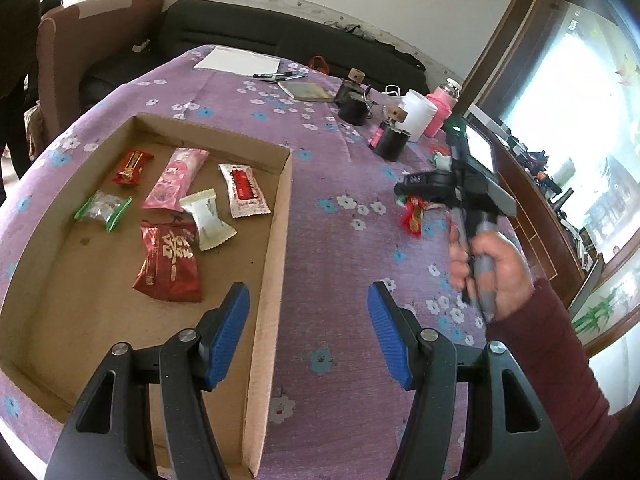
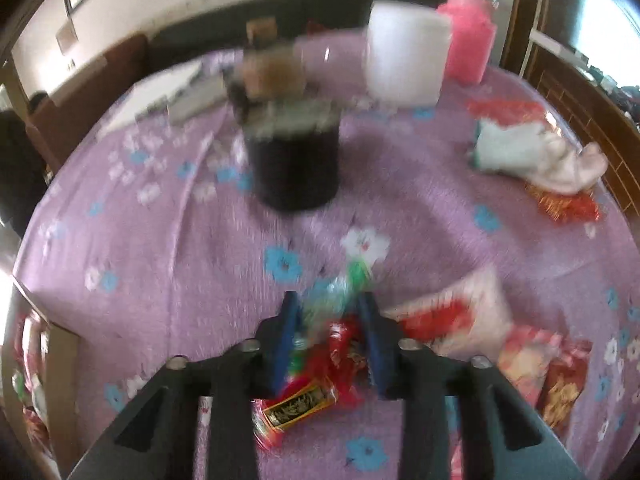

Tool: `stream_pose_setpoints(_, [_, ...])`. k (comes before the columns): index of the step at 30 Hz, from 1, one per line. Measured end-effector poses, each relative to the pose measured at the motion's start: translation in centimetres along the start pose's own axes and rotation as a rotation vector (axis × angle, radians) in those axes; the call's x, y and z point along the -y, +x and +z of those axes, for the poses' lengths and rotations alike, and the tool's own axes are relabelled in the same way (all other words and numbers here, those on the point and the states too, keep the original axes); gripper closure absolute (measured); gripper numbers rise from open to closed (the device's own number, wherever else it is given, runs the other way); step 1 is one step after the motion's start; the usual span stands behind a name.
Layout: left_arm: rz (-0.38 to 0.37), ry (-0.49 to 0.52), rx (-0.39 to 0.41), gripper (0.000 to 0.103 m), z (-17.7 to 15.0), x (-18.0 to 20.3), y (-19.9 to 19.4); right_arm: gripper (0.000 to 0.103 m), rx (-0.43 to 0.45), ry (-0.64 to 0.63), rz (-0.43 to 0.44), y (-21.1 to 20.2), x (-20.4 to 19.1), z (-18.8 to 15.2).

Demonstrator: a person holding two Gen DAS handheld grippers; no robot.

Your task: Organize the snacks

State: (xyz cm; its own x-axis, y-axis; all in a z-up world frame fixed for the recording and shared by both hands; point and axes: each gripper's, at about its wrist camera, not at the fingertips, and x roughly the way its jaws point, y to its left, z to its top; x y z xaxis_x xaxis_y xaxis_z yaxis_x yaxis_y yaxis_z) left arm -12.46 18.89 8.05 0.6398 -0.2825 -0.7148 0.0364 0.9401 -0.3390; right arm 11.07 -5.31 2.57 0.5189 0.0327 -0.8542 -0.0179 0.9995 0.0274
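A cardboard tray [image 1: 276, 240] lies on the purple flowered tablecloth and holds several snack packets, among them a big red one [image 1: 170, 262], a pink one [image 1: 176, 178] and a white one [image 1: 206, 218]. My left gripper [image 1: 307, 292] hovers open and empty over the tray's right wall. To the right, a hand in a maroon sleeve holds my right gripper [image 1: 408, 200], from which a red snack [image 1: 412, 218] hangs. In the blurred right wrist view, the right gripper [image 2: 327, 300] is shut on a red packet [image 2: 344, 344] and a clear green-ended packet [image 2: 340, 292].
Loose snacks [image 2: 452, 320] lie on the cloth right of the right gripper. Beyond stand a black jar [image 2: 296, 164], a white jar [image 2: 404, 56], a pink bottle [image 2: 470, 40] and a crumpled cloth [image 2: 536, 156]. Paper [image 1: 238, 60] and pens lie at the far edge.
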Motion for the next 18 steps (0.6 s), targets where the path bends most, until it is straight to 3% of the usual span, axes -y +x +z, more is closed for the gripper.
stream_pose_setpoints(6, [-0.003, 0.001, -0.016, 0.043, -0.6, 0.1, 0.4, 0.078, -0.112, -0.042, 0.245, -3.6, -0.9, -5.8])
stream_pose_setpoints(8, [-0.004, 0.003, -0.024, 0.043, -0.8, 0.4, 0.6, 0.077, -0.088, 0.001, 0.375, -5.7, 0.2, -7.6])
stream_pose_setpoints(9, [-0.004, 0.005, -0.027, 0.043, -1.0, 0.6, 0.6, 0.074, -0.069, 0.020, 0.395, -6.3, 0.8, -7.8])
stream_pose_setpoints(10, [-0.005, 0.012, -0.029, 0.043, -1.1, 0.9, 0.7, 0.071, -0.029, 0.041, 0.402, -7.2, 1.5, -8.0])
stream_pose_setpoints(12, [-0.007, 0.038, -0.033, 0.043, -1.3, 1.8, 0.8, 0.060, 0.066, 0.053, 0.327, -8.9, 3.1, -8.8])
stream_pose_setpoints(18, [-0.025, 0.120, -0.068, 0.043, -2.4, 4.9, 1.9, 0.060, 0.051, 0.010, 0.305, -8.5, 3.2, -10.9])
